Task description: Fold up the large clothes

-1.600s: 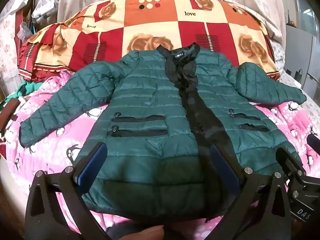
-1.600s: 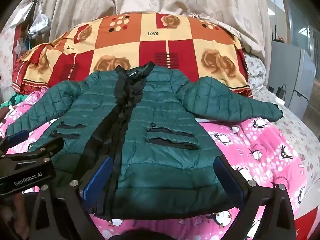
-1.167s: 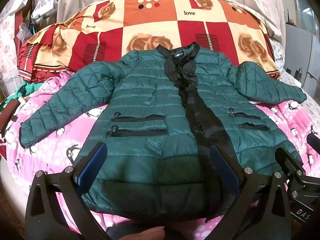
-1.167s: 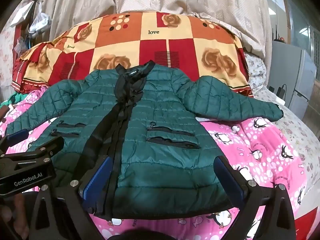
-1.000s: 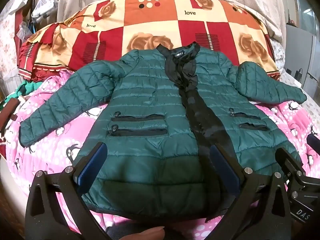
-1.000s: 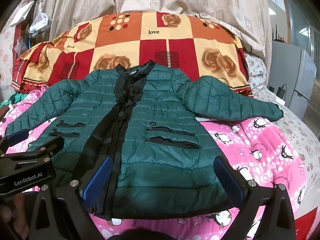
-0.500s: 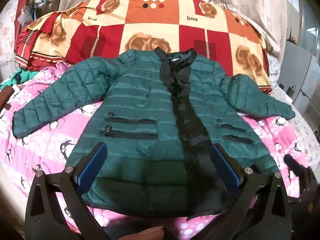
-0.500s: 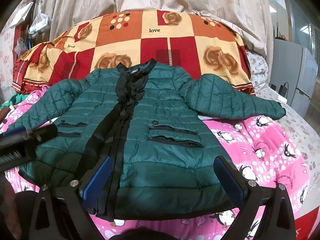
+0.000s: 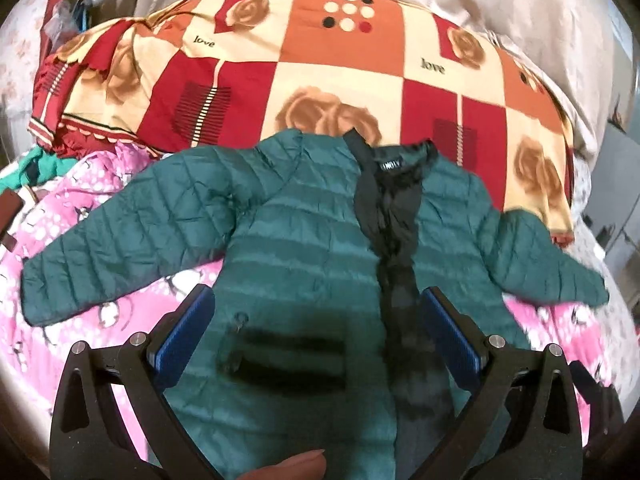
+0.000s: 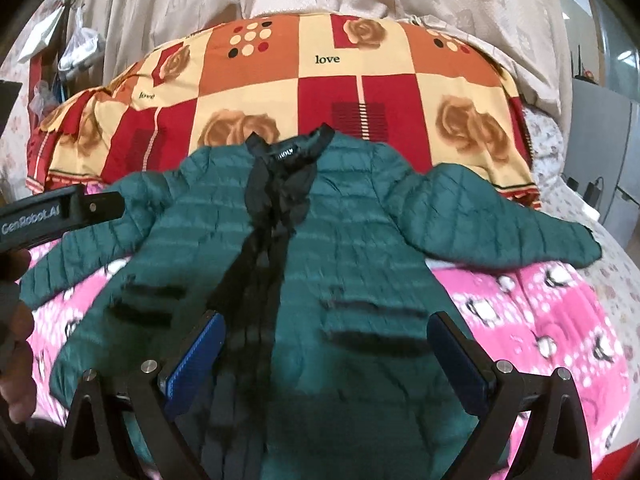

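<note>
Both grippers have moved forward over the dark green quilted puffer jacket (image 9: pixel 304 248), which fills more of each view than before. It lies flat, sleeves spread, on a pink penguin-print blanket (image 10: pixel 560 320) below a red-and-orange checked quilt (image 10: pixel 328 80). Left gripper (image 9: pixel 318 332) and right gripper (image 10: pixel 326 348) hover with jaws wide apart, empty.
</note>
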`<state>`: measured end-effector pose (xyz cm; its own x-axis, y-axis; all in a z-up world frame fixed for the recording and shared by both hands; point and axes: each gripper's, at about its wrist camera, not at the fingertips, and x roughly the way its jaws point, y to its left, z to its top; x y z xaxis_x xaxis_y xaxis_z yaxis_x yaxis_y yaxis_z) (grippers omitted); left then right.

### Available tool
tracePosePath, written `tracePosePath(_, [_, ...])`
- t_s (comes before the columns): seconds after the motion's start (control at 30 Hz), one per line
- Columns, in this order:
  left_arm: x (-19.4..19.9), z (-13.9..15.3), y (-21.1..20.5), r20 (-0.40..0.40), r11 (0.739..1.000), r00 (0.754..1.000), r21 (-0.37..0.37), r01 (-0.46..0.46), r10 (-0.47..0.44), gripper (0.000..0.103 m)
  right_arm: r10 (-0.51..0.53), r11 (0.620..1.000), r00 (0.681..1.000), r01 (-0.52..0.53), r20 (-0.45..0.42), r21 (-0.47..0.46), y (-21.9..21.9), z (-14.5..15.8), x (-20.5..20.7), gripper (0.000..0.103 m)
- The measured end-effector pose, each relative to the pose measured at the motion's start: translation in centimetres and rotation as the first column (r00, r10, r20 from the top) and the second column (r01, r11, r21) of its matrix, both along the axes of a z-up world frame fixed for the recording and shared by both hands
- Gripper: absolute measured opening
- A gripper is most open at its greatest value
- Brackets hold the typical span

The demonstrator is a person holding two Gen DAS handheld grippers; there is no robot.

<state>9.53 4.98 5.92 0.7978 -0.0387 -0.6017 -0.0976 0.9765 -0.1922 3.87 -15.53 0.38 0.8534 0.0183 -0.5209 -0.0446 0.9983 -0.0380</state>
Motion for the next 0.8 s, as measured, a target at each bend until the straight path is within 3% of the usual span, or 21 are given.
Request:
tracePosePath(0.07, [0.4,-1.6,0.6,0.012,1.0,1.0,-0.006,-0.025,0.025,0.103,0.002,1.0,1.0,-0.002,0.03,0.005,0.1,0.3,1.1,0.1])
tracePosePath(0.13, [1.7,-3.2,1.1,-0.079,0.999,0.997,-0.043,-0.03,0.027,0.103,0.008,1.0,0.998,-0.008,0.063,-0.003,0.1,0.3,2.0,0.1])
tracePosePath(0.17, [1.9,-3.5,1.4,-0.074,0.998,0.997,-0.061,-0.027,0.022,0.103,0.014,1.0,0.997,-0.013,0.07,-0.008,0.1,0.2,2.4,0.1])
tracePosePath(0.27, [1.8,-4.1,1.2,-0.056,0.999,0.998,-0.008,-0.034,0.034,0.103,-0.002,1.0,0.999,0.002,0.048,0.012,-0.6,-0.7,4.2,0.1])
tracePosePath(0.33, [2.1,-5.1,0.8,-0.082,1.0,0.996,-0.002,-0.02,0.02,0.103,-0.006,0.997,1.0,0.004,0.028,0.074,-1.6,-1.2,4.6,0.1])
tracePosePath(0.47, [2.8,-6.7,-0.7,-0.144,1.0,0.99,0.017,0.014,-0.011,0.103,-0.039,0.993,0.999,0.038,0.013,0.109,-2.7,-1.8,4.7,0.1])
tracePosePath(0.63, [2.4,-6.6,-2.3,-0.092,0.997,0.995,0.06,0.053,-0.047,0.103,-0.036,0.996,0.999,0.037,-0.015,0.082,-2.2,-2.8,4.8,0.1])
tracePosePath(0.8, [2.1,-6.7,-3.0,-0.115,0.993,0.991,0.083,0.084,-0.074,0.103,-0.033,0.998,0.999,0.032,0.016,0.047,-1.6,-2.6,3.9,0.1])
